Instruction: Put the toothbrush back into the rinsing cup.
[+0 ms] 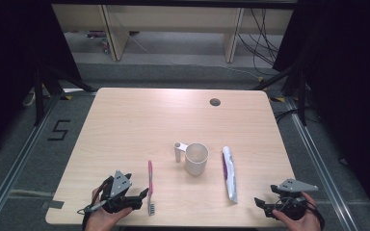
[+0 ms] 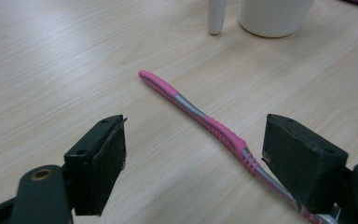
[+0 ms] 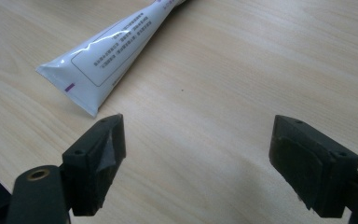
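1. Pale wood table (image 1: 135,125), with a white mug (image 1: 196,158) upright near the middle and a small white cap-like piece (image 1: 178,151) standing just beside it on the left
2. Left of the mug, a pink toothbrush (image 1: 150,185) lying flat, bristle end toward the near edge
3. Right of the mug, a white toothpaste tube (image 1: 229,174) lying flat, crimped end nearest the person
4. Left gripper (image 1: 142,198) held low at the near-left edge, jaws spread wide and empty, its right jaw just over the toothbrush neck (image 2: 261,172)
5. Right gripper (image 1: 260,202) at the near-right corner, jaws likewise wide apart, holding nothing, the tube's crimp (image 3: 81,81) just ahead of its left jaw
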A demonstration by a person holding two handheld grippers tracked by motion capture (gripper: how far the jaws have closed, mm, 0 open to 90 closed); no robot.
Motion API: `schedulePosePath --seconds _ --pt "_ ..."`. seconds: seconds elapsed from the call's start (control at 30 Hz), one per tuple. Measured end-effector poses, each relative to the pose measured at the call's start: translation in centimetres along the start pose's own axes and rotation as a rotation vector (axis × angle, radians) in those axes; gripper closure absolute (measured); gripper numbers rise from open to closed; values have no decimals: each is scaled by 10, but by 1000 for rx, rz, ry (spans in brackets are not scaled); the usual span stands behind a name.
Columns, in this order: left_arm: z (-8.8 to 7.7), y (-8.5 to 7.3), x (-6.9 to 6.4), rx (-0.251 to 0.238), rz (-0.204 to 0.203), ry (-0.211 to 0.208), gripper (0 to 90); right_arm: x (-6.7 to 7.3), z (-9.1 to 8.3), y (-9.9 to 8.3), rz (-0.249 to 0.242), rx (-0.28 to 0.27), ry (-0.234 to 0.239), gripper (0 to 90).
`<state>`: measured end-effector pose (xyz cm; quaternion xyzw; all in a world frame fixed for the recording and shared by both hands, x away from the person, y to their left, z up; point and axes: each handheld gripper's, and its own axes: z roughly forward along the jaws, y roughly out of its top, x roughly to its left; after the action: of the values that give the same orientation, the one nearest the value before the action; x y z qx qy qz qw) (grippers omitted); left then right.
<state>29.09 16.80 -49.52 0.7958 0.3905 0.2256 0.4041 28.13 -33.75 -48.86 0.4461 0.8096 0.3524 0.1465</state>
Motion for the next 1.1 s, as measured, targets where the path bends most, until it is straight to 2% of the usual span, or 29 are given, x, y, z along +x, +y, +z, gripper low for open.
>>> schedulePosePath --seconds 0.03,0.07,0.13,0.2,0.23,0.27,0.3,0.33,0.4,0.43,0.47,0.5,0.57,0.6,0.63,0.67,0.7,0.73,0.77,0.8,0.83,0.87,0.9,0.93,0.97,1.03,1.07,1.1 --pt "0 0 0 0 -2 0 210 2 -1 0 22 8 -6 195" --pt "0 0 0 0 -1 0 210 -1 0 0 -23 -2 -17 195" --pt "0 0 0 1 2 -2 210 -1 -1 0 -6 7 -14 195" --pt "-1 1 1 9 11 -1 210 -2 1 -1 -24 -1 -17 195" --pt "0 2 0 9 16 -2 210 0 0 0 -1 5 -14 195" --pt "0 2 0 9 16 -2 213 0 0 0 -1 5 -14 195" --pt "1 3 -1 -14 2 -11 213 0 0 0 -9 6 -12 196" --pt "1 3 -1 -14 2 -11 213 0 1 0 -10 4 -11 197" --pt "3 6 -1 -25 9 -24 211 0 1 0 -8 3 -6 198" --pt "3 8 -1 -5 26 -24 209 0 1 0 -4 5 -7 199" --pt "3 8 -1 -5 26 -24 205 -1 1 0 -5 5 -7 200" --pt "7 11 -2 -27 27 -55 198 -1 1 0 -5 4 -5 202" --pt "9 14 -2 -4 57 -61 202 -1 2 0 4 6 11 202" --pt "9 14 -2 -4 57 -61 220 -1 2 0 4 6 11 202" --pt "10 16 -2 2 79 -58 260 -1 1 0 -3 5 -9 204" --pt "14 20 -4 -6 105 -75 300 -1 1 1 -4 5 -8 206" --pt "14 20 -4 -6 105 -75 335 -1 1 1 -4 5 -8 206" --pt "17 23 -4 2 122 -73 335 -1 1 1 -4 6 -7 209" --pt "19 25 -3 2 130 -75 379 -1 1 1 -3 5 -7 213" --pt "22 29 0 -3 159 -80 428 -1 1 0 -6 3 -7 215" --pt "29 33 2 -4 180 -87 515 -1 1 0 -6 2 -6 217" --pt "29 33 2 -4 180 -87 558 -1 1 0 -6 2 -7 217" --pt "32 35 4 6 189 -85 558 -1 1 0 -6 2 -7 217" --pt "35 36 5 10 185 -87 598 -1 2 0 -6 3 -6 217" --pt "41 39 9 23 207 -96 688 -1 1 0 -8 4 -9 219" --pt "44 39 9 22 203 -96 718 -1 0 1 -8 9 -13 220" --pt "48 40 11 32 212 -92 775 -1 2 0 -7 4 -3 220" --pt "51 40 12 21 213 -98 804 -1 2 0 -7 5 -3 221"
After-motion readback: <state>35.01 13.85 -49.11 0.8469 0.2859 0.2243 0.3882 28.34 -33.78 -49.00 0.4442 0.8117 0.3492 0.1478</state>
